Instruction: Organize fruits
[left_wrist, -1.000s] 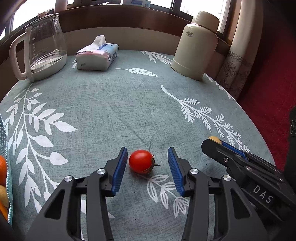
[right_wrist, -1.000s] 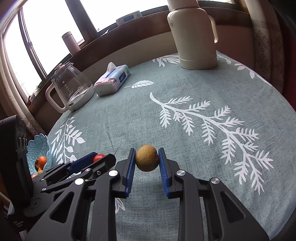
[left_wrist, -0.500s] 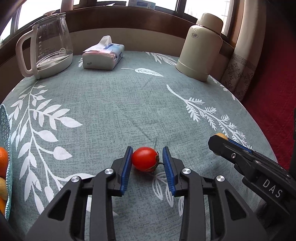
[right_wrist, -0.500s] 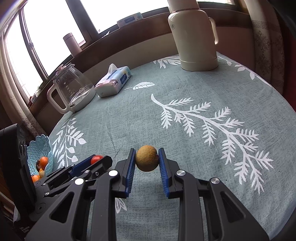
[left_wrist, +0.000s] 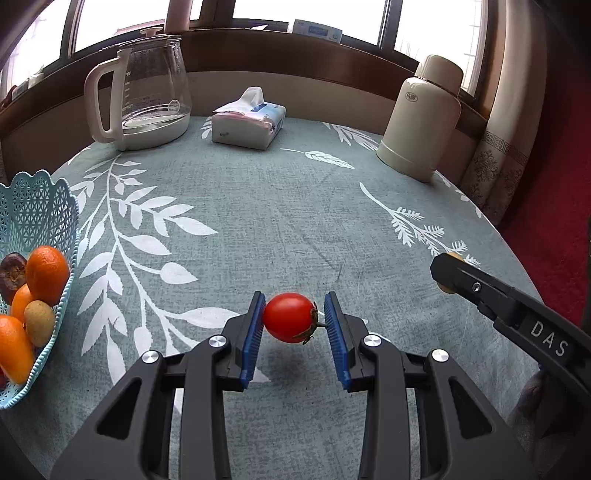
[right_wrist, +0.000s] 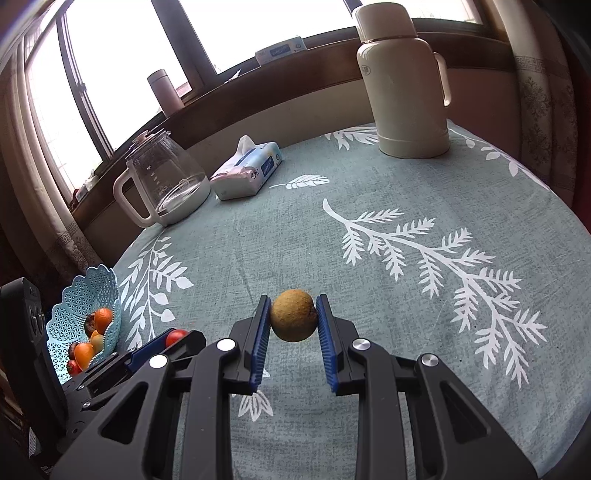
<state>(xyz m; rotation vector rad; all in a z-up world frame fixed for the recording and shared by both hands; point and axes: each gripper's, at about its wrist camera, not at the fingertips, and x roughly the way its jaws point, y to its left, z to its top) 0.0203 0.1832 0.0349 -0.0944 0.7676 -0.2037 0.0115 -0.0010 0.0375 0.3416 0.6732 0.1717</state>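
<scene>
The left hand-held gripper (left_wrist: 295, 325) grasps the tomato (left_wrist: 289, 317); the right hand-held gripper (right_wrist: 293, 319) grasps a brown fruit (right_wrist: 293, 319).

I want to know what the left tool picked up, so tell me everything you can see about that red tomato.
The tomato is small, round, glossy red and looks whole, with a dried dark stem pointing sideways. The left tool holds it between blue ribbed pads, clear of the leaf-patterned tablecloth; its shadow falls below. The right view shows only its top.

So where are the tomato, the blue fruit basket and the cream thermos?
tomato (left_wrist: 287, 316), left wrist view, middle of its red skin.
blue fruit basket (left_wrist: 35, 206), left wrist view, lattice wall.
cream thermos (right_wrist: 404, 85), right wrist view, its body.
</scene>
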